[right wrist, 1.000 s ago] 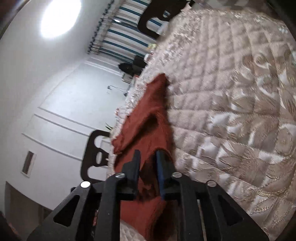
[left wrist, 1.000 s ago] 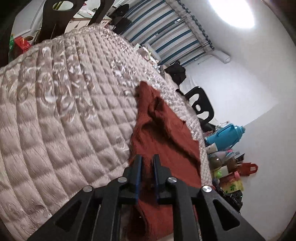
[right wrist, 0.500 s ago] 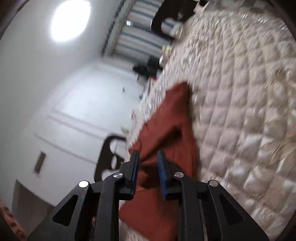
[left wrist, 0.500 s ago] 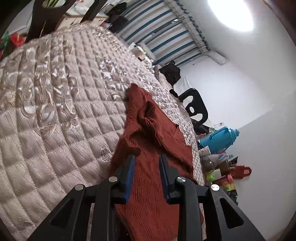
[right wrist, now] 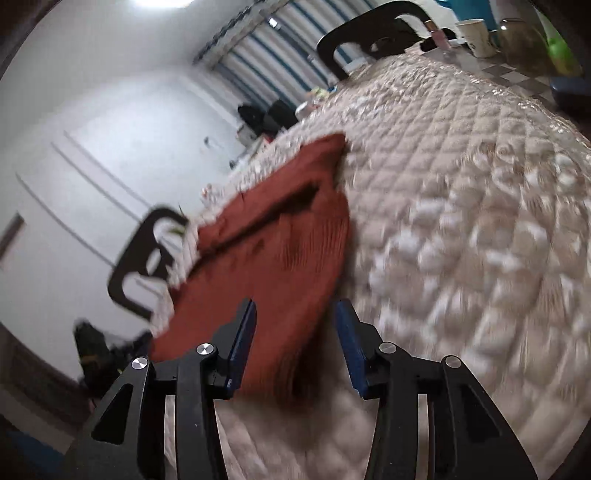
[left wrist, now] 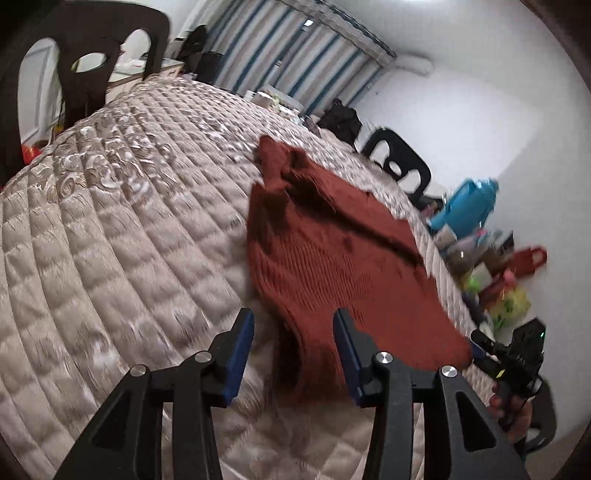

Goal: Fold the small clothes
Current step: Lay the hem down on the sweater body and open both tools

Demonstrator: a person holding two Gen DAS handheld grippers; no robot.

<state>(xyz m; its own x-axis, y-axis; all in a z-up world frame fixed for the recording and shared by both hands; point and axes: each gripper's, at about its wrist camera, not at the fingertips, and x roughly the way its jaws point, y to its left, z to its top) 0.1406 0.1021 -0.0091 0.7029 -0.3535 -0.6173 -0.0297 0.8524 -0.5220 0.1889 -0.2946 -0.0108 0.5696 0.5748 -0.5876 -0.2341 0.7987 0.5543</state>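
A rust-red knitted garment (left wrist: 332, 258) lies flat on the quilted beige cover (left wrist: 129, 240), folded over on itself. In the left wrist view my left gripper (left wrist: 293, 325) hangs over its near left corner, jaws opening, pads clear of the cloth. The right wrist view shows the same garment (right wrist: 273, 243) with my right gripper (right wrist: 295, 317) over its near right corner, jaws opening too, nothing pressed between them. The other gripper and a hand (left wrist: 517, 369) show at the left view's right edge.
Black plastic chairs (left wrist: 92, 55) (left wrist: 399, 162) (right wrist: 144, 266) stand around the covered surface. A blue jug (left wrist: 465, 206), bags and bottles crowd the floor at the right. Cups and bottles (right wrist: 476, 33) sit past the far edge. Striped curtains hang behind.
Both grippers were shut on the garment's near edge a second ago. Their jaws have since spread and let the cloth drop flat, and both have drawn back and rolled.
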